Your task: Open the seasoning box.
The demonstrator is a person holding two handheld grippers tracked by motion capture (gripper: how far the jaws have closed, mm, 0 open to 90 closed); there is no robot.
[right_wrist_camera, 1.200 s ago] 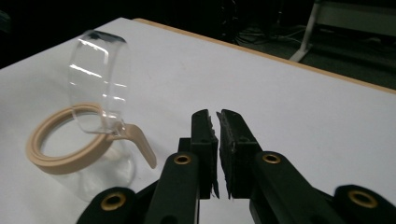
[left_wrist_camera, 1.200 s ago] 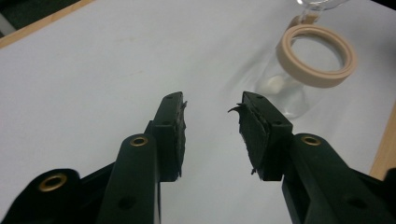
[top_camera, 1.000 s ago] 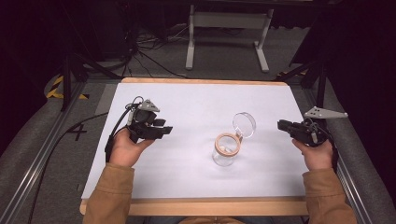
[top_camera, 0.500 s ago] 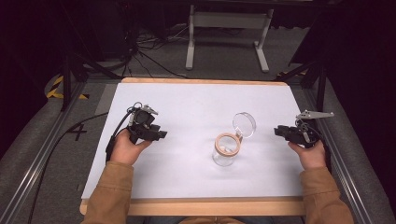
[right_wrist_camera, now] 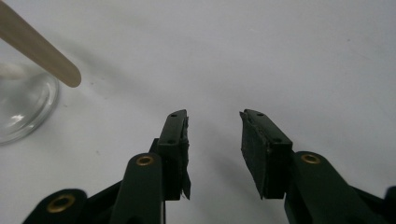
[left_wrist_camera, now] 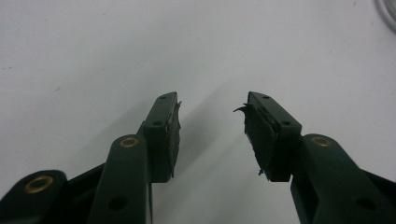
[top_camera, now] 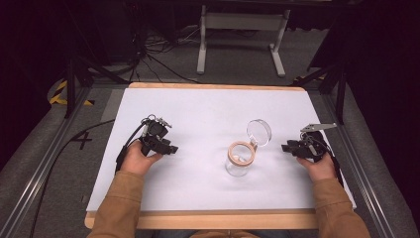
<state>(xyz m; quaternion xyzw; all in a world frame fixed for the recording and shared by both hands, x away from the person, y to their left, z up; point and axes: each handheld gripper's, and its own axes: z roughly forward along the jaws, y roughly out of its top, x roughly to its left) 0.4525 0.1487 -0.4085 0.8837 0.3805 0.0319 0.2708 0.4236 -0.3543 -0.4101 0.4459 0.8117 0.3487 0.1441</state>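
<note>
A clear glass jar point(top_camera: 238, 159) with a pale wooden rim stands right of the mat's middle. Its round glass lid point(top_camera: 259, 131) is swung open behind it. My left gripper point(top_camera: 172, 148) lies low over the mat to the jar's left, pointing toward it. Its jaws have just been opening and stand open point(left_wrist_camera: 212, 102) with only white mat between them. My right gripper point(top_camera: 286, 147) sits to the jar's right, pointing at it. Its jaws have also just been opening and are open and empty point(right_wrist_camera: 214, 116). The jar's glass base point(right_wrist_camera: 21, 105) and a wooden strip point(right_wrist_camera: 42, 49) lie ahead-left of them.
The white mat point(top_camera: 198, 109) covers a wood-edged table point(top_camera: 208, 219). Metal rails run along both sides. A grey stand point(top_camera: 242, 22) and cables lie on the floor beyond the far edge. A cable point(top_camera: 64, 148) trails off left from the left gripper.
Both hands have sunk toward the mat. The right gripper's jaws have spread wide apart. The jar and its lid have not moved.
</note>
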